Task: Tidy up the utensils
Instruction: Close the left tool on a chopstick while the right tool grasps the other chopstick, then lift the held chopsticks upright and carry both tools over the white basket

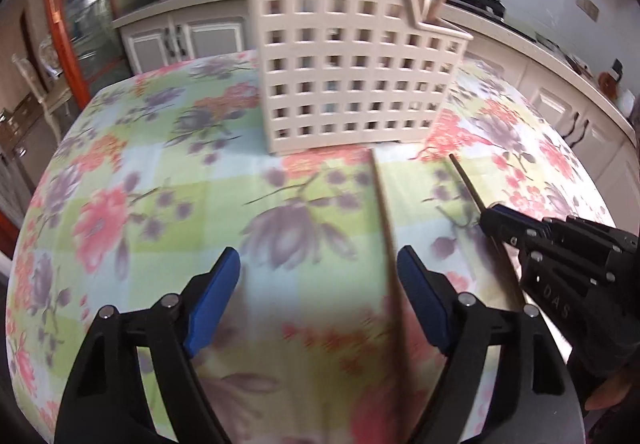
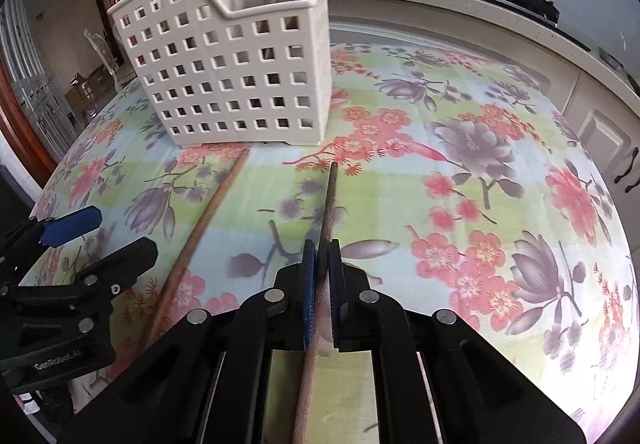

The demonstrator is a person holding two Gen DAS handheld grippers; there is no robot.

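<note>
- Covering the desk [image 2: 500, 179], a floral cloth; kitchen cabinets [image 1: 560, 103] behind.
- Utensil holder [image 2: 240, 75] stands mid-desk.
- Right claw [image 2: 323, 256] pinches one chopstick [image 2: 329, 203].
- Left claw [image 1: 320, 272] gapes around another chopstick [image 1: 384, 219].

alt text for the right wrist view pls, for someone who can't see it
The right gripper is shut on a wooden chopstick lying on a floral tablecloth, its tip pointing toward a white perforated utensil caddy already holding chopsticks and a spoon. A second chopstick lies to its left, with the left gripper open around it.
</note>
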